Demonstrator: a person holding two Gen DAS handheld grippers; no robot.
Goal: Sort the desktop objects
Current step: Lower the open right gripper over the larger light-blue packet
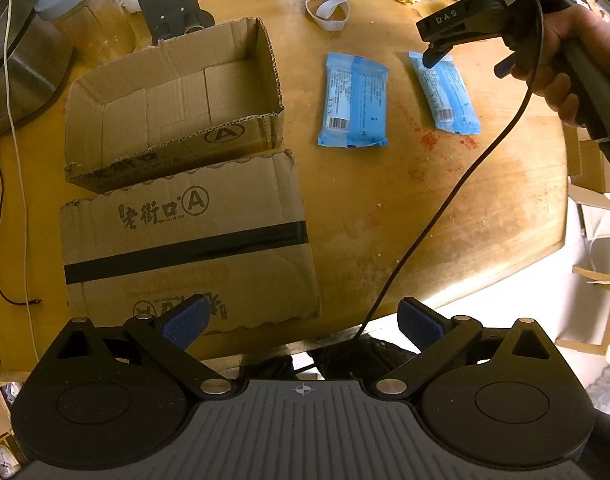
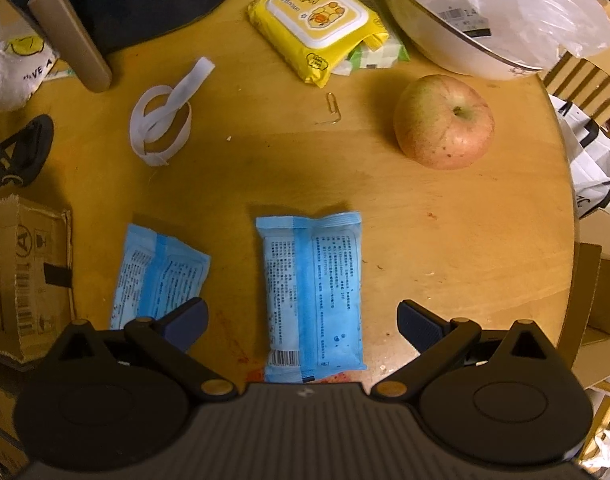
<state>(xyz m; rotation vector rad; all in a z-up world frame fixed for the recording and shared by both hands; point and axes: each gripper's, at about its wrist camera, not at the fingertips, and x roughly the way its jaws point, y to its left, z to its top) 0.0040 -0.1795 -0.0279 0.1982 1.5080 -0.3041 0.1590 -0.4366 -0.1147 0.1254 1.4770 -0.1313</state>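
Two blue packets lie on the wooden table. In the left wrist view one packet (image 1: 353,101) is left of the other (image 1: 445,92). In the right wrist view they are the left packet (image 2: 157,276) and the middle packet (image 2: 313,292). My right gripper (image 2: 301,324) is open and empty, just above the middle packet; it also shows in the left wrist view (image 1: 435,54). My left gripper (image 1: 303,322) is open and empty near the table's front edge. An open cardboard box (image 1: 177,100) stands left of the packets, with a second box (image 1: 185,240) in front of it.
An apple (image 2: 445,122), a yellow wipes pack (image 2: 319,20), a white strap loop (image 2: 165,116), a paper clip (image 2: 332,106) and a white bowl (image 2: 457,40) lie behind the packets. A plastic jar (image 1: 85,12) and a metal appliance (image 1: 21,60) stand at the back left.
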